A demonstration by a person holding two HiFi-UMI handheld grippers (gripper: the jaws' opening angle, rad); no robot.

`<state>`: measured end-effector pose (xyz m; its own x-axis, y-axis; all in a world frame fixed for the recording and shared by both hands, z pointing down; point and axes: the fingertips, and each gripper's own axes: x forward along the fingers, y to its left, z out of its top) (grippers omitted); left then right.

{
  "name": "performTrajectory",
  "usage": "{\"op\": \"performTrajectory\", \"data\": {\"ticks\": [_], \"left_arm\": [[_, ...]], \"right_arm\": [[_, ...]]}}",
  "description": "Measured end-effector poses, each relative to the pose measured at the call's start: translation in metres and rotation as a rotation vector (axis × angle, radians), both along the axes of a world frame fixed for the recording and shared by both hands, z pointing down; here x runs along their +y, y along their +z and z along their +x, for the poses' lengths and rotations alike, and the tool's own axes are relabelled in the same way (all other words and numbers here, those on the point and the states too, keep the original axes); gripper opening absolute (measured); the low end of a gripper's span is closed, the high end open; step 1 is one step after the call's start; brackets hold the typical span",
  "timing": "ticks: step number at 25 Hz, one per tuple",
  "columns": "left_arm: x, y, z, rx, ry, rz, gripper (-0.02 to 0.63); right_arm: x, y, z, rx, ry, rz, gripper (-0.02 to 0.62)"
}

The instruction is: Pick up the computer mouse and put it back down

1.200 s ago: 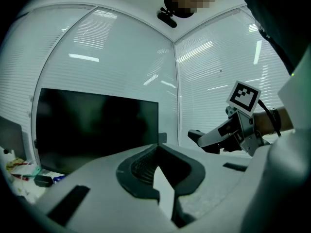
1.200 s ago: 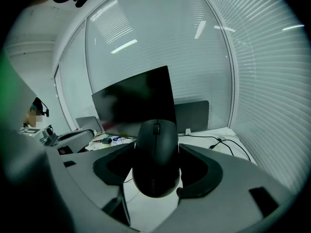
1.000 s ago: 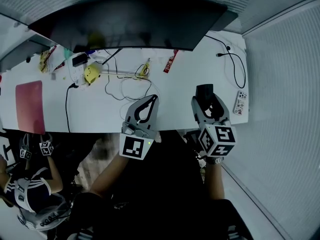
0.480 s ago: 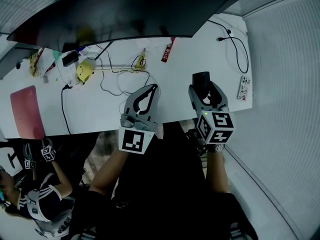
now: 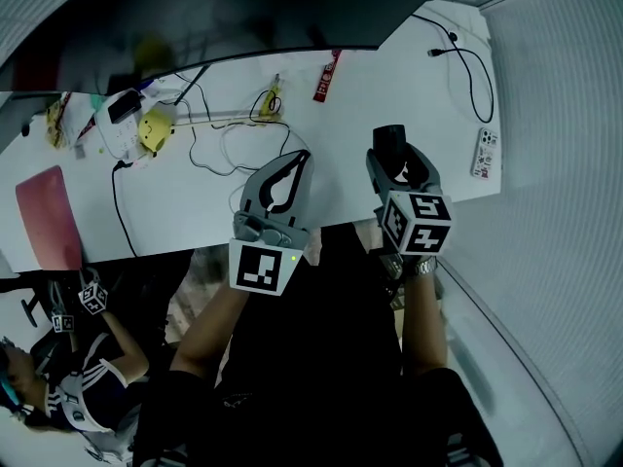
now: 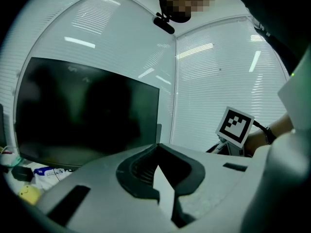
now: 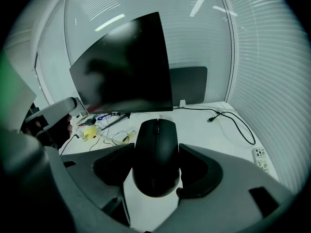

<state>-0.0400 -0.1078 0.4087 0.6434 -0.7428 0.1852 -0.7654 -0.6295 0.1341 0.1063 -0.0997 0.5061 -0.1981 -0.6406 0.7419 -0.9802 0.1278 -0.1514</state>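
Right tongs (image 5: 394, 163) clamped on the sides of a rounded matte-black computer mouse (image 7: 155, 152), over the white counter (image 5: 195, 202) near its front edge. Left tongs (image 6: 156, 154) pressed together, empty, just beside. Likely hazard: slipping off smooth curved flanks, or landing past the edge if released too near.

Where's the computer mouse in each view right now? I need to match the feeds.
Head view: computer mouse right of centre, in the right gripper.
Left gripper view: not in it.
Right gripper view: dead centre, clamped between the jaws.
Shared landmark: the dark monitor, in all three.
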Motion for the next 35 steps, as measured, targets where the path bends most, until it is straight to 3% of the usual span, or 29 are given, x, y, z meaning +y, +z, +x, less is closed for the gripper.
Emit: {"op": "performTrajectory", "data": {"ticks": [21, 35], "left_arm": [[-0.014, 0.044, 0.011, -0.042, 0.047, -0.065, 0.006], [-0.010, 0.065, 0.015, -0.052, 0.057, -0.097, 0.006]], "right_arm": [[0.008, 0.121, 0.014, 0.022, 0.044, -0.219, 0.287], [0.015, 0.169, 0.023, 0.044, 0.094, -0.291, 0.287]]}}
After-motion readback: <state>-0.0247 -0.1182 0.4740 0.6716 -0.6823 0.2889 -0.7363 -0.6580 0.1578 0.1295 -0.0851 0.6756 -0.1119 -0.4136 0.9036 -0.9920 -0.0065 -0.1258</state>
